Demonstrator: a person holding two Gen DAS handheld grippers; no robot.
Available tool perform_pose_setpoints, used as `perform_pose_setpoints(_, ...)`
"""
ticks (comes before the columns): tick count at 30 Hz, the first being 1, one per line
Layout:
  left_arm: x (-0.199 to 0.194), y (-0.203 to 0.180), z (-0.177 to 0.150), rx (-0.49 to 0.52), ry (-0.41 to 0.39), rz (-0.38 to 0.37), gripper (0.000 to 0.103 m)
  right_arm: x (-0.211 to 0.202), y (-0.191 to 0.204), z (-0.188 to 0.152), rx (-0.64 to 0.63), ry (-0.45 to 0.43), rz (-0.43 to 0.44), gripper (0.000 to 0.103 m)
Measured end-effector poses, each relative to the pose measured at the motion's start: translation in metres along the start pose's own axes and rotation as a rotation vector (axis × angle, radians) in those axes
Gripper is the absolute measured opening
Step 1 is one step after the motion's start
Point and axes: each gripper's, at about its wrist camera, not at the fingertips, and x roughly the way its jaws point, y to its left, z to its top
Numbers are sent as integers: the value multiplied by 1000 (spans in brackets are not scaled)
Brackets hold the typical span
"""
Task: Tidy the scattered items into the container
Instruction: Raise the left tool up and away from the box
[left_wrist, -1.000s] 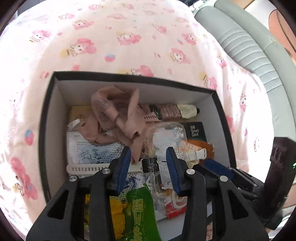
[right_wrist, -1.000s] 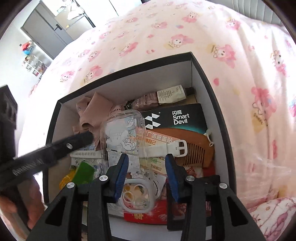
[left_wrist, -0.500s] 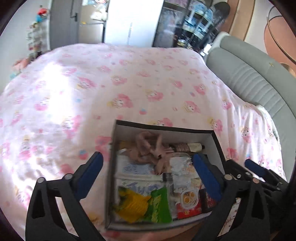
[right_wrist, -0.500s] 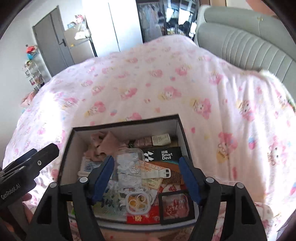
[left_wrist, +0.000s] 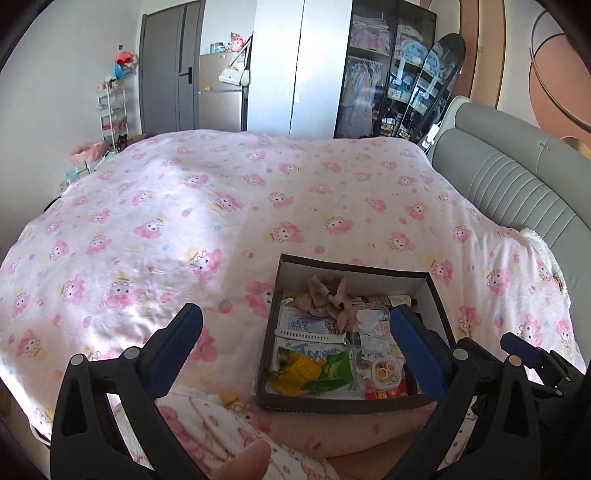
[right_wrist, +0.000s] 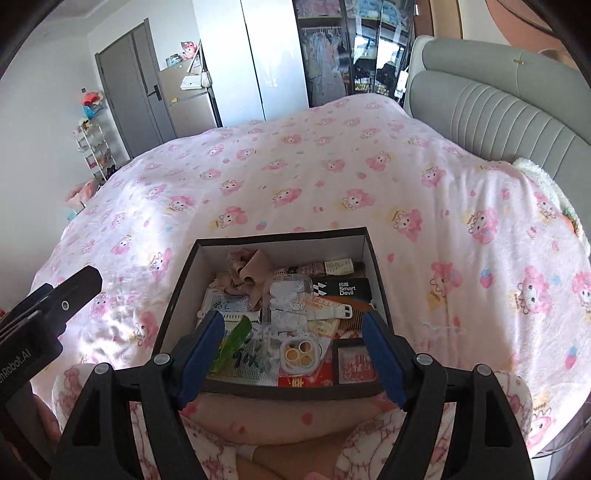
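So over on the left you've got your left tool (left_wrist: 295, 336) spread wide with nothing in it, hovering above the pink cartoon-print bed (left_wrist: 221, 206), its left finger over bare blanket and its right finger over the box (left_wrist: 266, 332). The box is dark outside, white inside, sitting on the bed right at the near edge, and it's packed. Going across inside it: a green and yellow snack packet (right_wrist: 234, 341) at the front left, a crumpled beige cloth (right_wrist: 243, 275) toward the back left, a clear phone case (right_wrist: 288, 299) in the middle with a white strap (right_wrist: 332, 312) lying across it, a little white case with yellow circles (right_wrist: 299, 354) in front, then a black "Smart Devil" package (right_wrist: 345, 288) and a wooden comb (right_wrist: 360, 310) on the right side. A tube (right_wrist: 330, 266) lies along the back wall. Your right tool (right_wrist: 293, 356) is also wide and holding nothing, hanging above the front half of the box. Grey padded headboard (right_wrist: 498, 107) is off to the far right.
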Motion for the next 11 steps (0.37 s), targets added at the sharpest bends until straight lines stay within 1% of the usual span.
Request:
perform_pose_setpoints(5, -23, -2, -9, -4, -28, -28, 102, -25, 3, -9, -32, -49, -11, 76)
perform_pose_setpoints(9, -32, -8, -14, 13, -40, -6, 102, -33, 3, -12, -30, -64, 7, 77)
perform_pose_setpoints(11, -33, -9, -16, 17, -32, -13, 102, -35, 3, -13, -30, -66, 16, 77)
